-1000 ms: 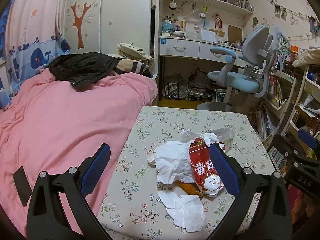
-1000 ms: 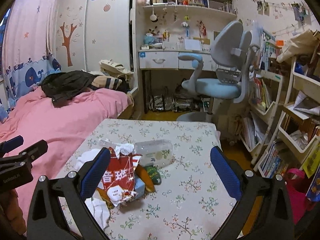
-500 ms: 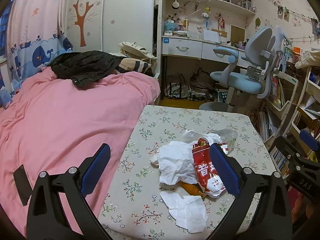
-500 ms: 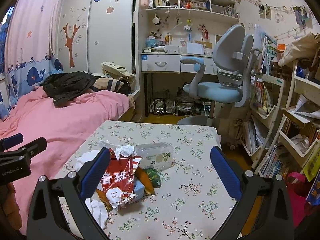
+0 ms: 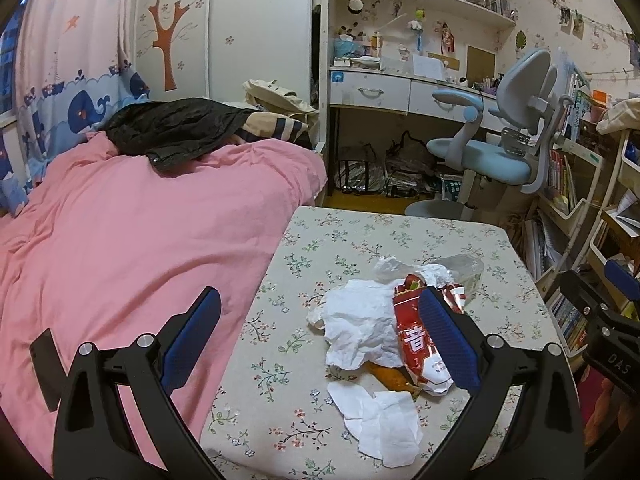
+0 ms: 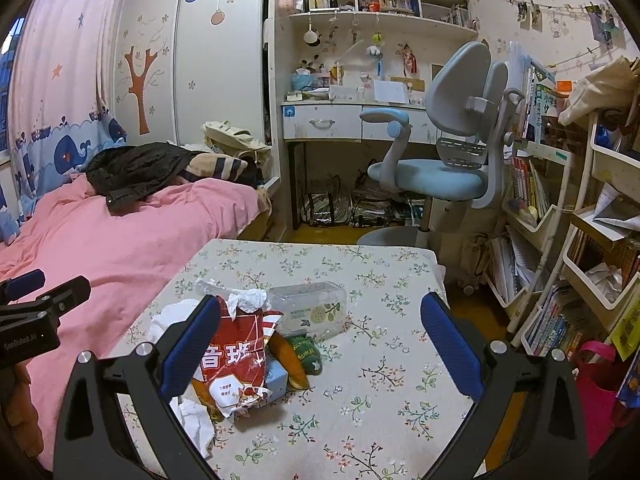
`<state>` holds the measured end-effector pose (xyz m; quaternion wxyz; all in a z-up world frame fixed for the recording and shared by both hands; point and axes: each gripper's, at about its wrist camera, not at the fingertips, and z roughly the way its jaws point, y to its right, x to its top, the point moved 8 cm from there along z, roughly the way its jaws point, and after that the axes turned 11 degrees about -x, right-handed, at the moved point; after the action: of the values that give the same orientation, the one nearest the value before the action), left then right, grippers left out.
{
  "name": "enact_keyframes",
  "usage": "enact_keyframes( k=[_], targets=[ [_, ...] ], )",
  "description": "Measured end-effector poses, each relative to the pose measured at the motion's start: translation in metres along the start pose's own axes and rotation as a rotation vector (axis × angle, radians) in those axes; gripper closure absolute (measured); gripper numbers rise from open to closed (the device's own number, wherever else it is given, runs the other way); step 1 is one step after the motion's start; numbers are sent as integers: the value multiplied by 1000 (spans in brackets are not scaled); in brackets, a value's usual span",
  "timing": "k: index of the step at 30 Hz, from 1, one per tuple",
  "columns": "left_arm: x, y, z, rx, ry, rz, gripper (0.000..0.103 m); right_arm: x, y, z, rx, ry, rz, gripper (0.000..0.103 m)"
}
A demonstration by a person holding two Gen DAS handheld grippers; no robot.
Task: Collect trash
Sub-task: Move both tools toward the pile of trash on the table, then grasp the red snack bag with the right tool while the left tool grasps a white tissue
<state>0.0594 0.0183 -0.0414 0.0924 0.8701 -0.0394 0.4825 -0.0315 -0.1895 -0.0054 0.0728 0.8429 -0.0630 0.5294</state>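
A pile of trash lies on the floral table [image 5: 360, 236] [image 6: 392, 380]. It holds a red snack bag [image 5: 416, 340] [image 6: 234, 354], crumpled white tissue [image 5: 356, 320], flat white paper [image 5: 380, 420], an orange wrapper [image 6: 288, 358], a green wrapper [image 6: 306, 352] and a clear plastic box [image 6: 308, 310] [image 5: 464, 268]. My left gripper [image 5: 320, 336] hangs open above the table's left edge, its right finger over the red bag. My right gripper [image 6: 316, 344] is open too, straddling the pile from the near side. Neither holds anything.
A bed with a pink cover [image 5: 120, 232] and a black jacket [image 5: 168, 128] borders the table's left side. Beyond the table stand a blue-grey desk chair [image 6: 444, 160] and a white desk [image 6: 340, 120]. Bookshelves [image 6: 560, 220] line the right wall. A pink bag [image 6: 600, 380] sits low right.
Both cameras have drifted slightly, with the view shifting a little; the trash pile has not moved and both grippers stay open.
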Motion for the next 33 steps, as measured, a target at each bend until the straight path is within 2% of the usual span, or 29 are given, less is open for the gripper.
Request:
enact_keyframes(
  k=[7, 11, 18, 25, 30, 33],
  targets=[
    [-3, -9, 3, 8, -9, -37, 7, -3, -2, 6, 8, -25, -6, 7],
    [-5, -8, 4, 12, -18, -24, 8, -5, -3, 8, 24, -42, -4, 7],
    [-7, -6, 4, 19, -27, -6, 8, -18, -14, 22, 90, -133, -2, 7],
    [-8, -6, 4, 18, -30, -3, 7, -22, -22, 25, 103, -155, -24, 7],
    [-17, -10, 13, 37, -86, 18, 7, -34, -32, 41, 142, -242, -29, 7],
    [-24, -17, 20, 38, -128, -10, 8, -46, -39, 53, 179, -315, -25, 7]
  ],
)
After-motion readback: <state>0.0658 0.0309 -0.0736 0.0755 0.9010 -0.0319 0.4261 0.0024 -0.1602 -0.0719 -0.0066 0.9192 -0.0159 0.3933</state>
